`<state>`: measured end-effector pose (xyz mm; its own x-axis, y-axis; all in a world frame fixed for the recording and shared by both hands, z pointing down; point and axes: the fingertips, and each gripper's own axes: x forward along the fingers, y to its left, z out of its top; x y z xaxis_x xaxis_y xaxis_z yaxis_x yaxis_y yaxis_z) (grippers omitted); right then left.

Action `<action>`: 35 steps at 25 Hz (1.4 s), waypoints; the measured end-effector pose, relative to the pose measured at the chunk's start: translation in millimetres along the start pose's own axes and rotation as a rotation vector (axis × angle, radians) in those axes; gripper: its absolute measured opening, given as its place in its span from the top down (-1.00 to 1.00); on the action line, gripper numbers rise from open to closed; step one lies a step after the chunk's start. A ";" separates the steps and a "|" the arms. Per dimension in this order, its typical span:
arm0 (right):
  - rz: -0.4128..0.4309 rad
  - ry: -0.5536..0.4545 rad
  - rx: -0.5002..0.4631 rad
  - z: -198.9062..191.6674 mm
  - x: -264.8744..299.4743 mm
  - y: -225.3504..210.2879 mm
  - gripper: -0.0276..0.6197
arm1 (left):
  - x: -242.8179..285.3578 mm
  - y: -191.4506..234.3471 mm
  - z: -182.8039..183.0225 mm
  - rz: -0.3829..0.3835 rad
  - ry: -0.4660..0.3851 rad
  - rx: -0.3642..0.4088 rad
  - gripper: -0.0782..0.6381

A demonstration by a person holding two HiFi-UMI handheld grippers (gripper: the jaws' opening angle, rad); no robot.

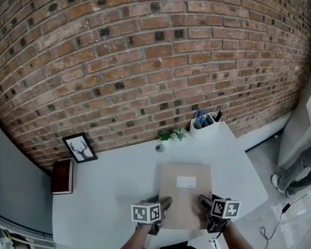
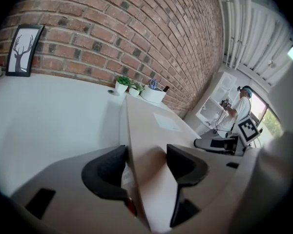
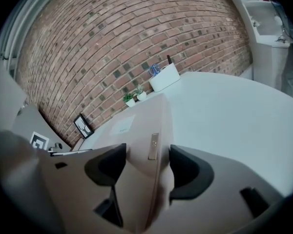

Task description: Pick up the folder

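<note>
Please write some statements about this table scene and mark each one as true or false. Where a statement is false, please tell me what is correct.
1. The folder sits between the jaws of both the left gripper and the right gripper. True.
2. The folder has a white label on its top. True.
3. The deer picture stands at the right side of the table. False: it stands at the left by the brick wall, near the dark red book.
4. The white holder is empty. False: scissors and pens stand in it.
5. The small plants stand next to the white holder. True.
</note>
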<state>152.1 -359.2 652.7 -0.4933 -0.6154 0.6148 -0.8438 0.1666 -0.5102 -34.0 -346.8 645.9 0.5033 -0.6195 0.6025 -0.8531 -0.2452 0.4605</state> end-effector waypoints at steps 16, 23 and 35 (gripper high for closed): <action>0.012 -0.102 -0.027 28.4 -26.3 23.8 0.08 | -24.7 -18.1 31.1 -0.012 -0.106 0.059 0.06; 0.043 -0.222 -0.082 70.1 -49.4 47.3 0.08 | -46.0 -37.1 73.8 -0.025 -0.213 0.123 0.06; 0.082 -0.389 -0.199 122.7 -94.7 91.7 0.09 | -95.2 -73.0 129.8 -0.019 -0.412 0.235 0.06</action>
<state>147.4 -380.2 473.8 -0.4764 -0.8316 0.2855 -0.8481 0.3491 -0.3985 -37.5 -366.7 470.3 0.4633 -0.8456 0.2650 -0.8761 -0.3921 0.2806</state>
